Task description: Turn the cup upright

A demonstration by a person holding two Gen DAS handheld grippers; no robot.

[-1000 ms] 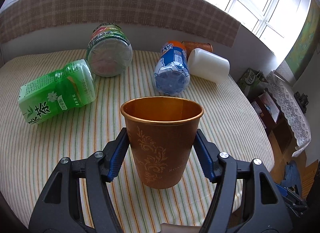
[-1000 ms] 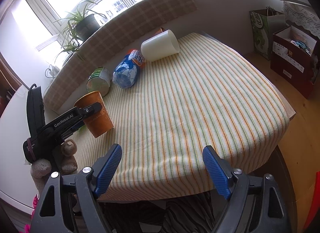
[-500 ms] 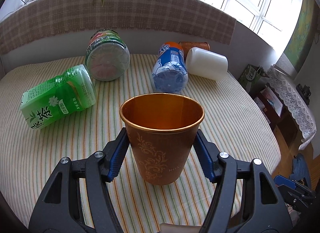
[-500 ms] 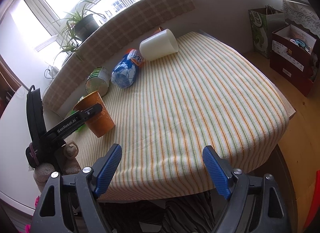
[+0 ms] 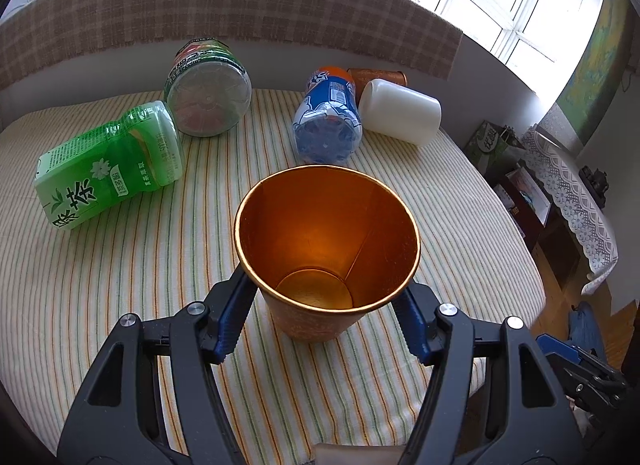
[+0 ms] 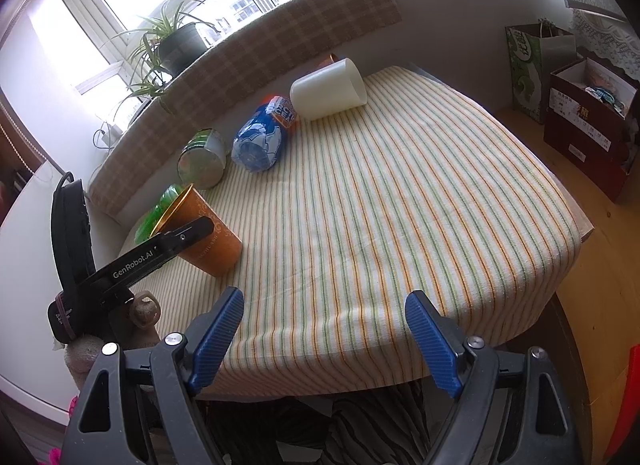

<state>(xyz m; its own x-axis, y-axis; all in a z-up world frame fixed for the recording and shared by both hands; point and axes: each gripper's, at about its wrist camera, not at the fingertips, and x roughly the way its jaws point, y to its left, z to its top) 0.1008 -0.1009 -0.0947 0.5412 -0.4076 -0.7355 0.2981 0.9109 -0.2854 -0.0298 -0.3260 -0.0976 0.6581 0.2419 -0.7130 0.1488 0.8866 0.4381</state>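
Now orange cup (image 5: 326,249) mouth-up, slightly tilted, base on striped table (image 5: 120,285) near front edge. Left gripper (image 5: 326,317) jaws clamped on cup sides just below rim. Behind cup: 3 bottles on their sides, green tea bottle (image 5: 108,165), clear green-label bottle (image 5: 208,99), blue bottle (image 5: 328,121). White cup (image 5: 400,111) lying beside blue bottle, brown cup (image 5: 378,75) behind it. Right gripper (image 6: 324,339) off table's front edge, jaws wide, holding nothing.

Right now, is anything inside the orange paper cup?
Nothing: the orange paper cup shows bare gold walls and a bare round bottom; the near inner wall is hidden below its rim.
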